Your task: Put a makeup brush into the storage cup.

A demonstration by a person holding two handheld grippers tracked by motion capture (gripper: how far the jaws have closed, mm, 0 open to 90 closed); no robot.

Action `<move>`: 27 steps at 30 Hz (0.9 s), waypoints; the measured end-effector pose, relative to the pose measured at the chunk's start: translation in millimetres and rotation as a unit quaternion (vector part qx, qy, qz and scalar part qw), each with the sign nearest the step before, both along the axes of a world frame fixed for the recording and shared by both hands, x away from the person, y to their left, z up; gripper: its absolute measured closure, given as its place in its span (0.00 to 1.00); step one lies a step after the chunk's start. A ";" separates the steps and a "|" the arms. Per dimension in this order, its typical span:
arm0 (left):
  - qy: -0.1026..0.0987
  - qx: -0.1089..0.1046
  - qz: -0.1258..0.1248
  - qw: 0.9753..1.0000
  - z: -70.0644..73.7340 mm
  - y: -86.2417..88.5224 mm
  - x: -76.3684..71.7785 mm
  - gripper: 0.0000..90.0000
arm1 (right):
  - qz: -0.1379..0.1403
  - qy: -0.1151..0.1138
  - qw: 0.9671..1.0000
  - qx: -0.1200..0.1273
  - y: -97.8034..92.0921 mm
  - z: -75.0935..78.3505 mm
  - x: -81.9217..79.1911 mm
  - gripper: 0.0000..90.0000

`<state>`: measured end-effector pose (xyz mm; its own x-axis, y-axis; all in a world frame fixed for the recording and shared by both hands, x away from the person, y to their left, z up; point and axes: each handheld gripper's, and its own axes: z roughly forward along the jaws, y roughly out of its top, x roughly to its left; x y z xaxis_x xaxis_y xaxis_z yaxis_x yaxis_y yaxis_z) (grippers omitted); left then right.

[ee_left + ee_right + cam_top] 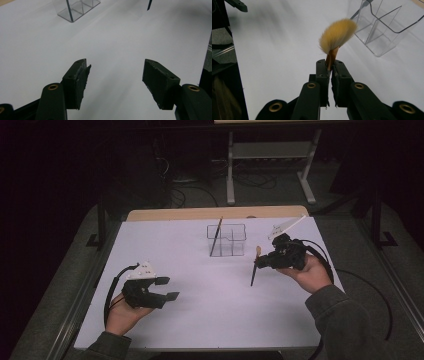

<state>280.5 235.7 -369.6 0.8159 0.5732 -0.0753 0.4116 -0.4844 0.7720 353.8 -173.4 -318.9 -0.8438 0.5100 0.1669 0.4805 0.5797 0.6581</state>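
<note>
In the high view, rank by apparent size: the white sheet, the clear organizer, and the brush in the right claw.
1. White sheet, by far the largest.
2. Clear organizer.
3. Brush: about as long as the organizer is wide, but much thinner.

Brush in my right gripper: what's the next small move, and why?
Probably carry it toward the clear organizer. The right gripper is shut on the makeup brush, held off the table, and the organizer already holds one brush with empty compartments beside it.
</note>
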 end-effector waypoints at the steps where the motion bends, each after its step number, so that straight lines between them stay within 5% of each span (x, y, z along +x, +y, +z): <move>1: -0.004 0.002 -0.001 1.000 -0.2 -0.1 -1.4 0.40 | -0.002 0.001 1.000 0.000 -0.5 0.5 0.5 0.93; 27: -0.009 -0.011 0.010 1.000 -5.3 9.2 -5.1 0.36 | -0.014 -0.016 1.000 0.002 1.8 24.4 13.8 0.93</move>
<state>275.4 244.9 -374.9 0.8060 0.5874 -0.0734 0.4068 -0.4595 0.7896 367.6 -171.6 -294.4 -0.8342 0.5332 0.1409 0.4747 0.5641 0.6756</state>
